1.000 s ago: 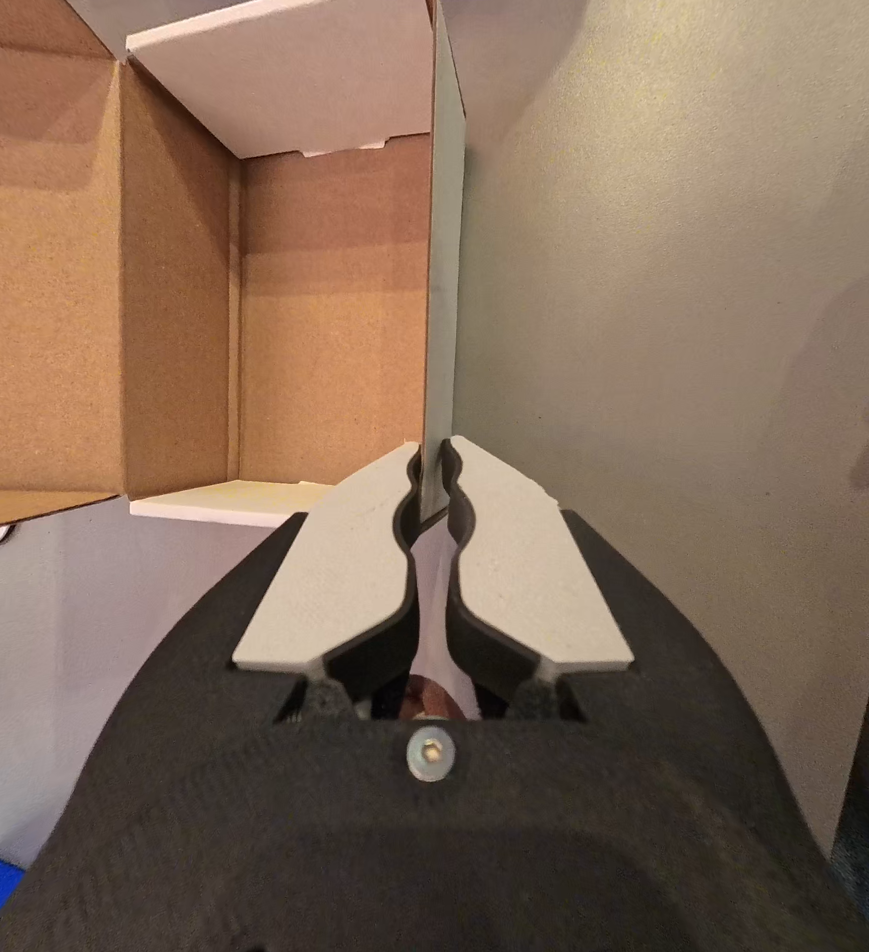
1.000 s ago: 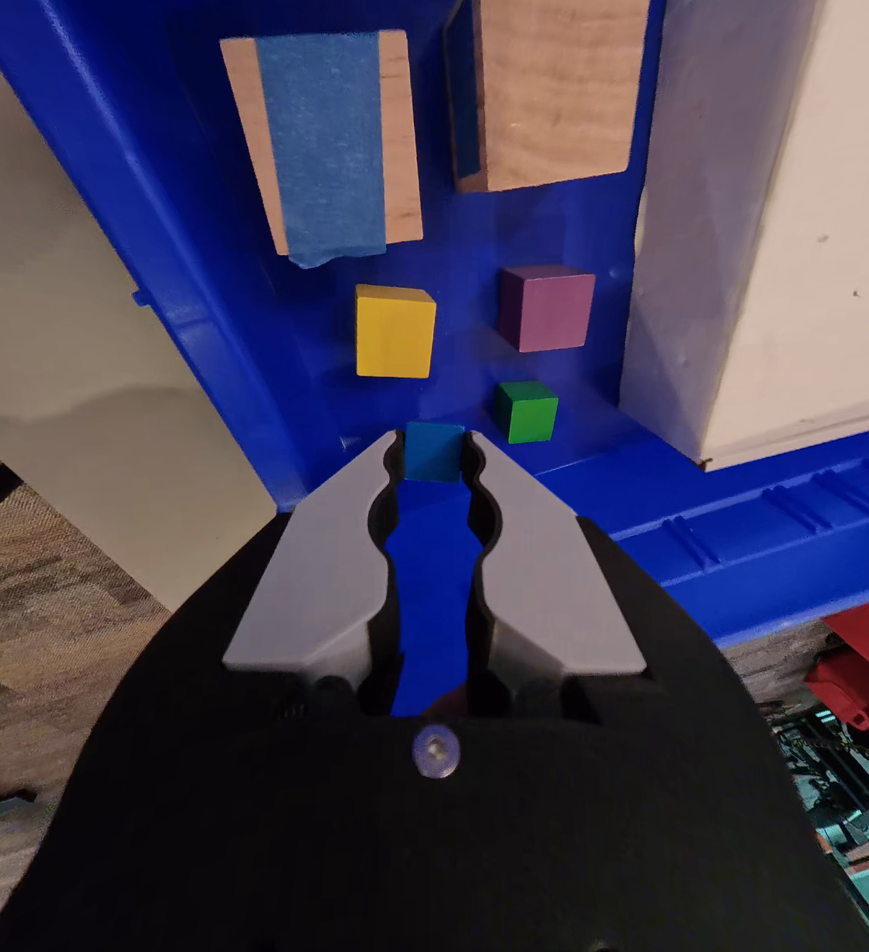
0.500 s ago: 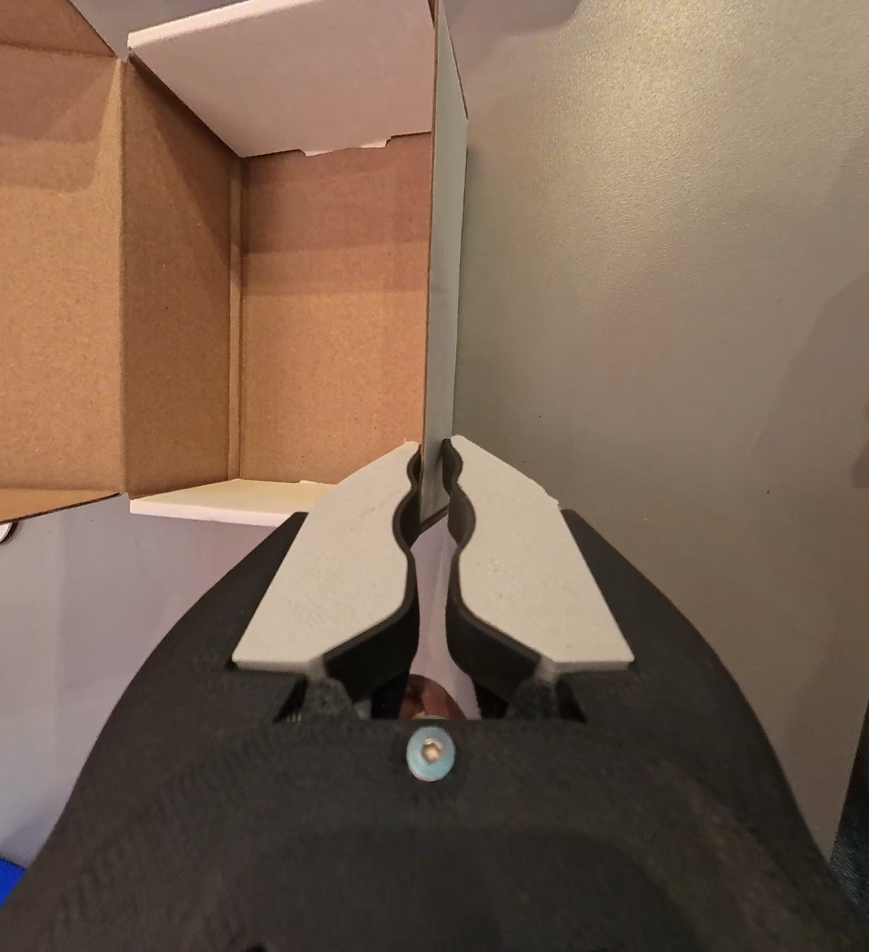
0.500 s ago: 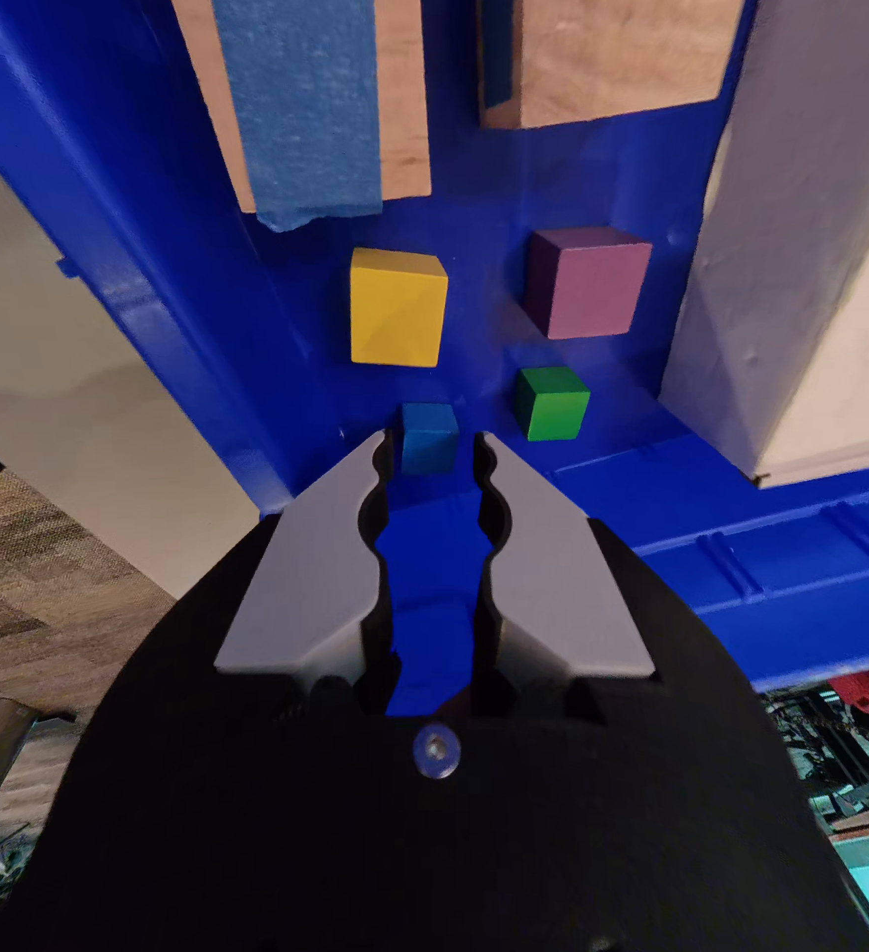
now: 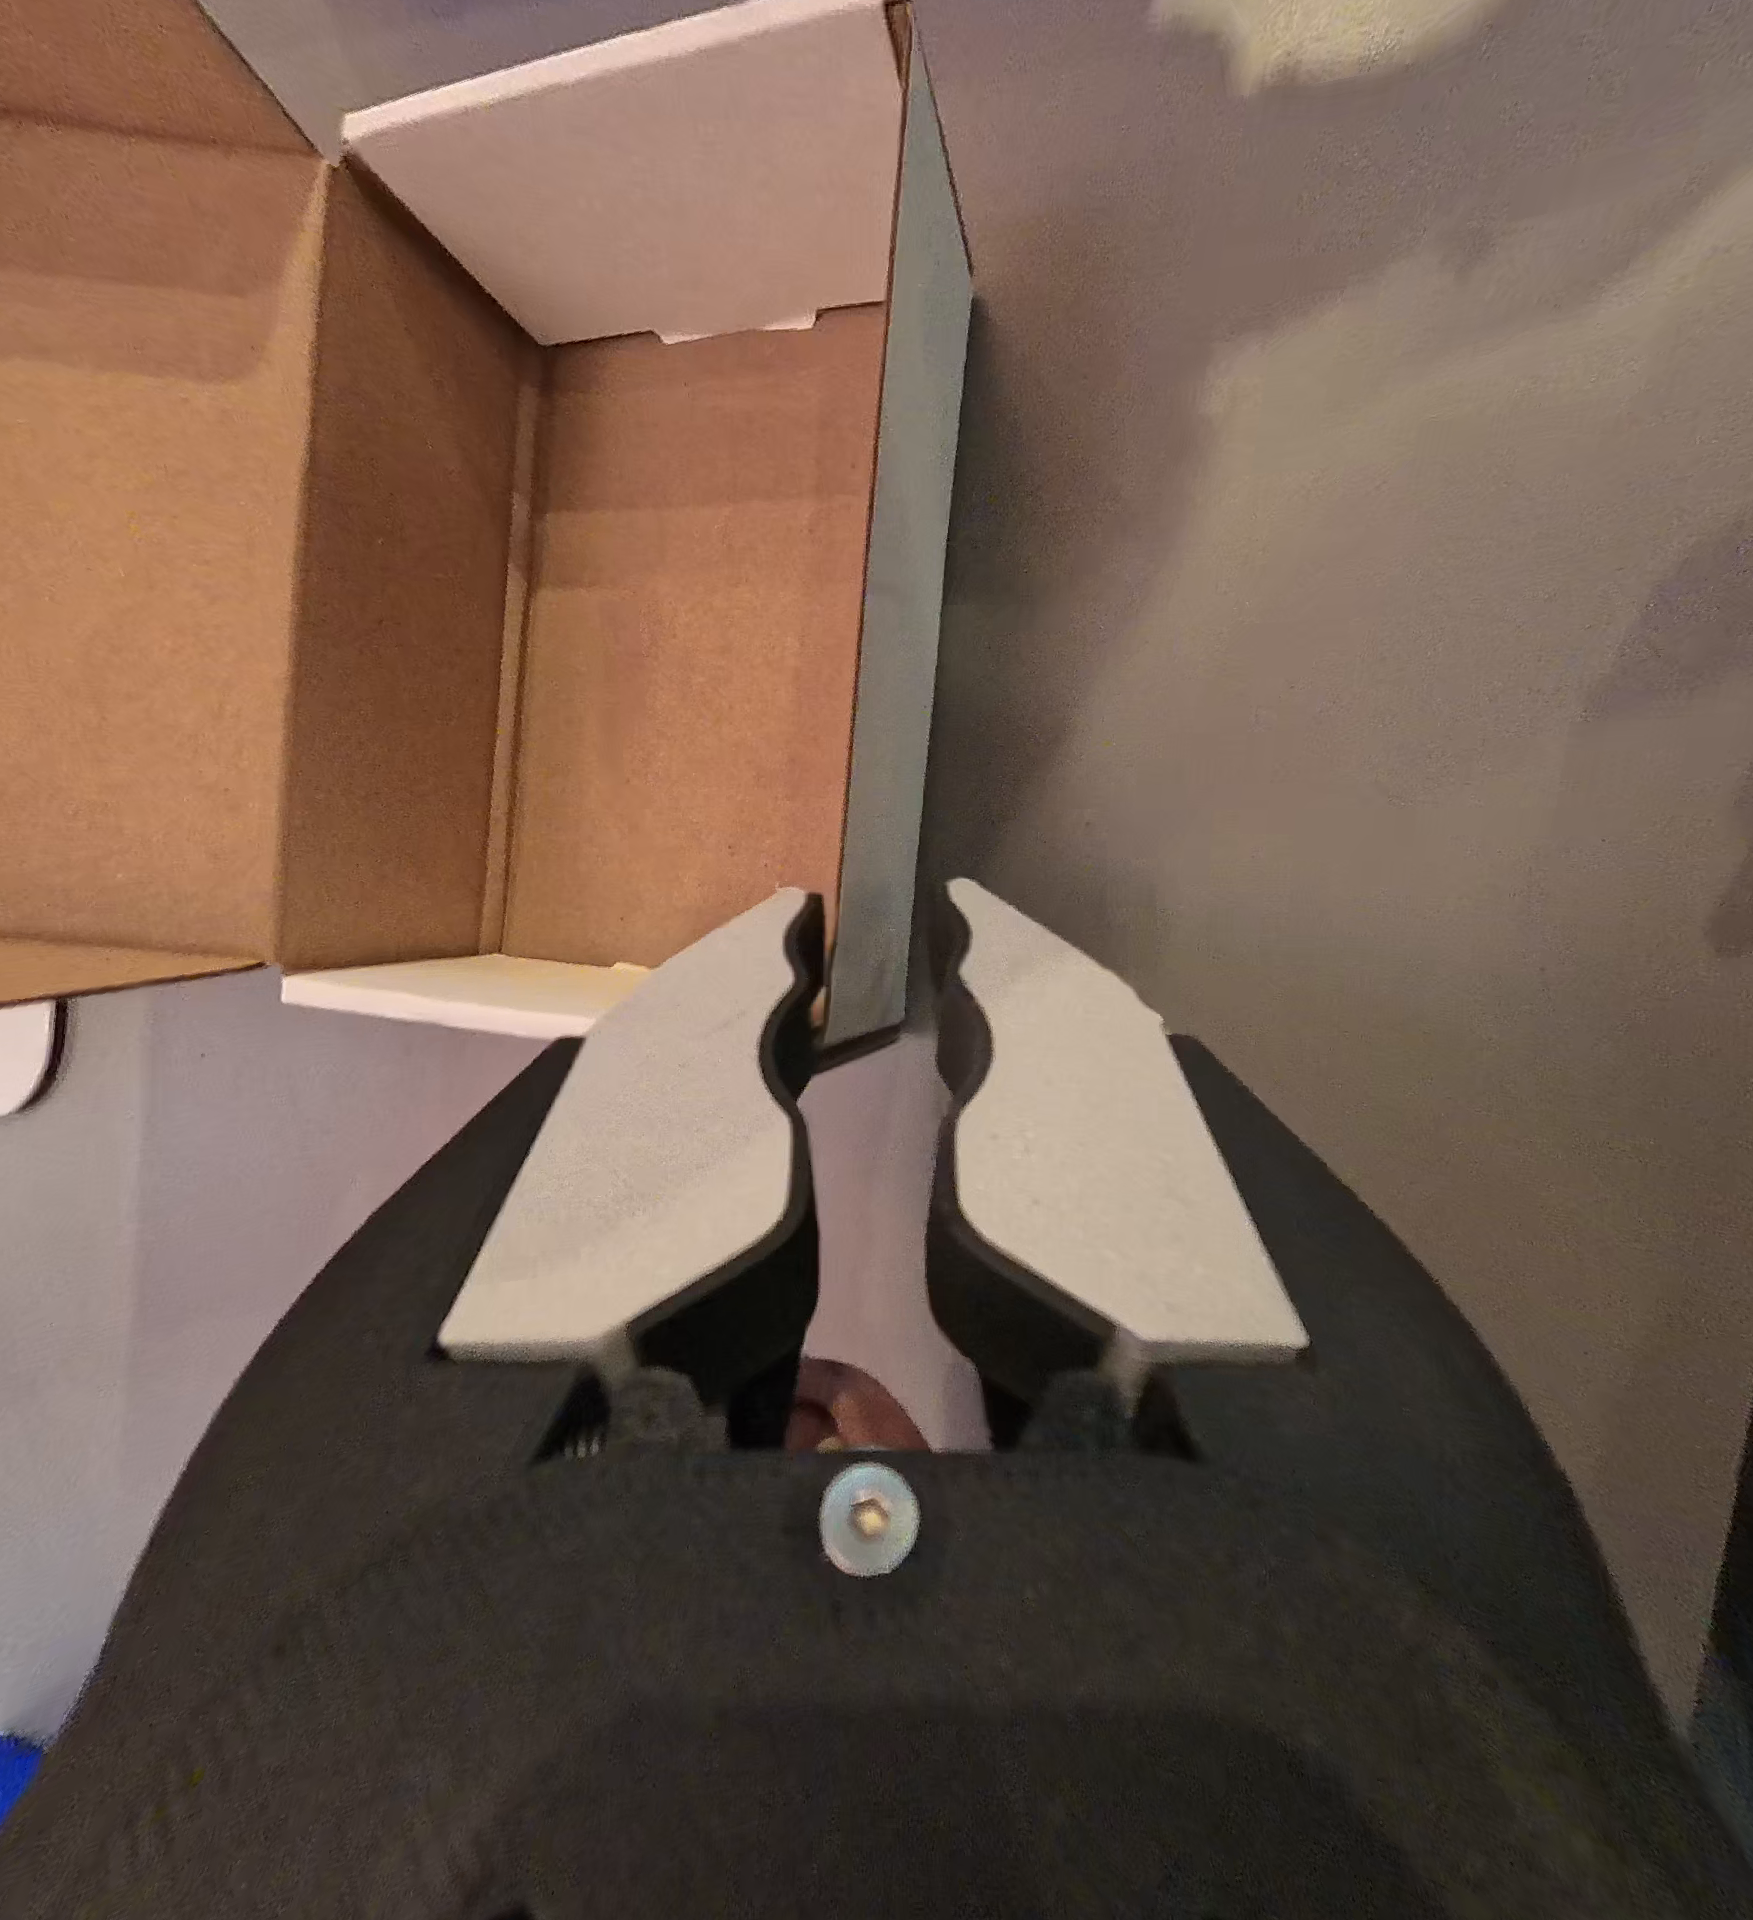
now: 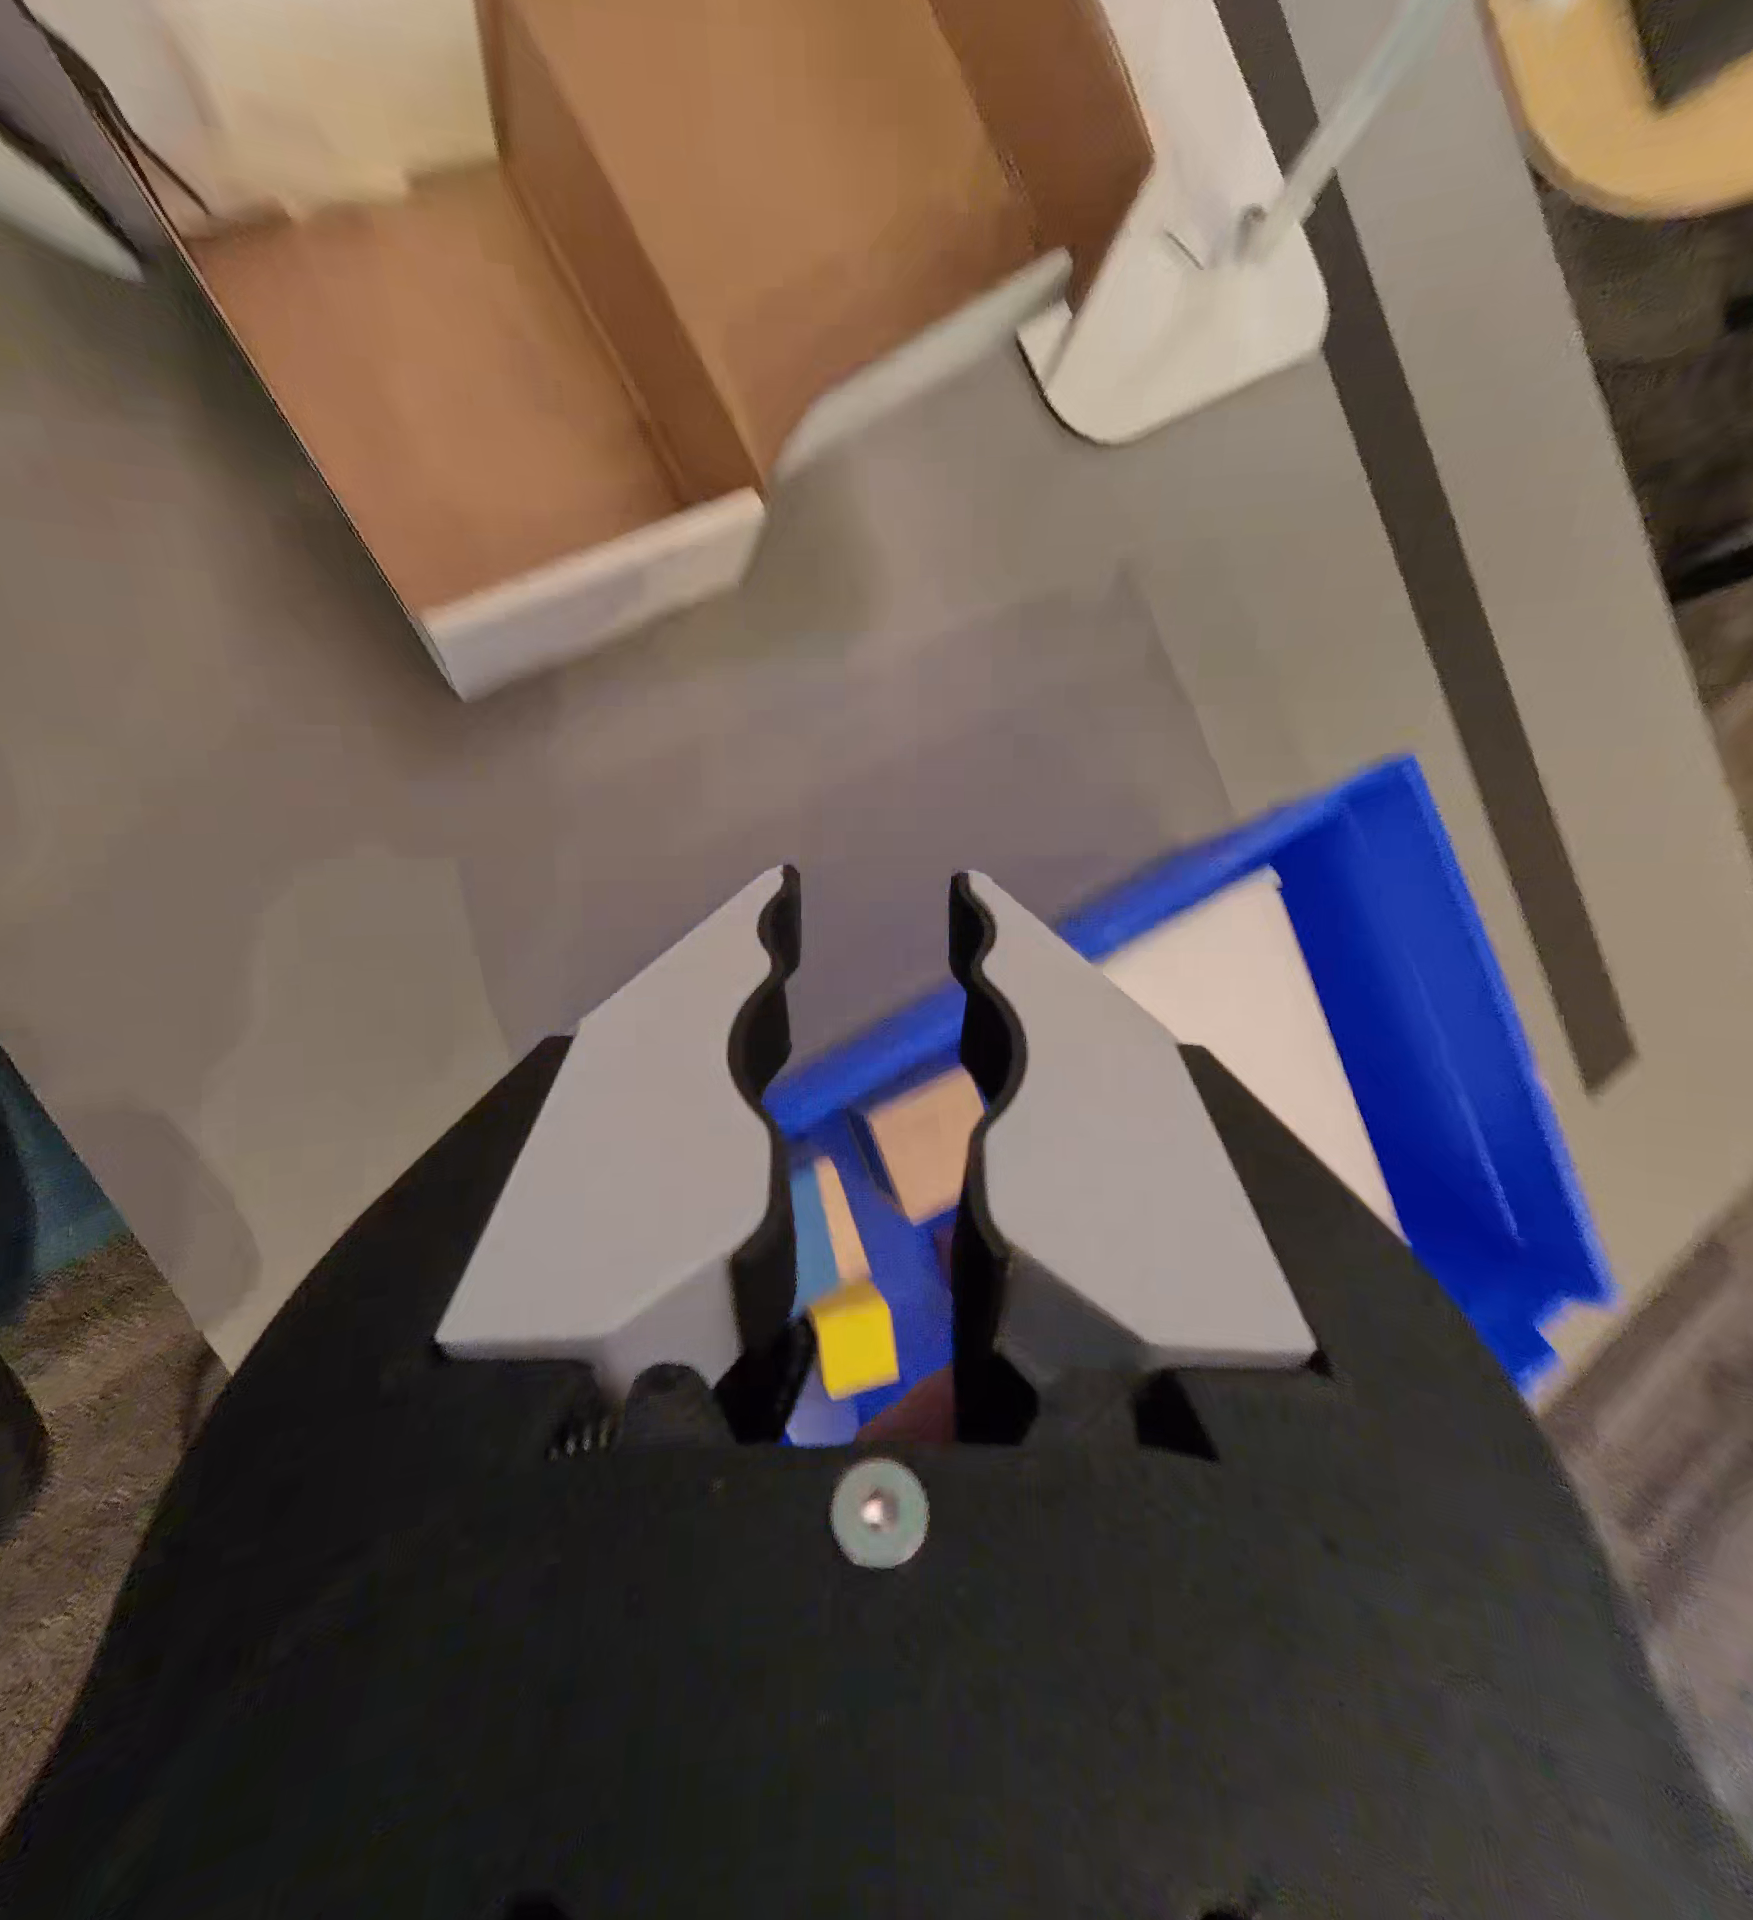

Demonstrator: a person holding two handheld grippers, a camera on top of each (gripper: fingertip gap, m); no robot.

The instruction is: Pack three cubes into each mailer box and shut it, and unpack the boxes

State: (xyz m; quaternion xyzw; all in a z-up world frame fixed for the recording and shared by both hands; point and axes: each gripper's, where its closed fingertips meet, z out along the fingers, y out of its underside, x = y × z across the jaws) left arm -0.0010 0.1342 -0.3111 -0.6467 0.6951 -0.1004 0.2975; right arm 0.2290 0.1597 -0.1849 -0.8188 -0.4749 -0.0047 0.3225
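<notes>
In the left wrist view an open mailer box (image 5: 695,623), brown inside and white outside, lies on the grey table; no cube shows inside it. My left gripper (image 5: 877,904) is open. The box's thin right wall (image 5: 898,623) stands between its pads, with a gap on each side. In the right wrist view, which is blurred, my right gripper (image 6: 874,883) is open and empty above the table, between the open box (image 6: 456,416) and the blue bin (image 6: 1423,1039). A yellow cube (image 6: 854,1351) shows in the bin behind the fingers.
The blue bin also holds a white closed box (image 6: 1225,997) and a wooden block (image 6: 919,1153). A white rounded base (image 6: 1184,312) stands by the box's far flap. The table's edge (image 6: 1474,623) runs along the right, with carpet floor beyond.
My left gripper's pads have opened off the box's right wall. My right gripper let go of the small blue cube in the bin, then swung up and away toward the open box.
</notes>
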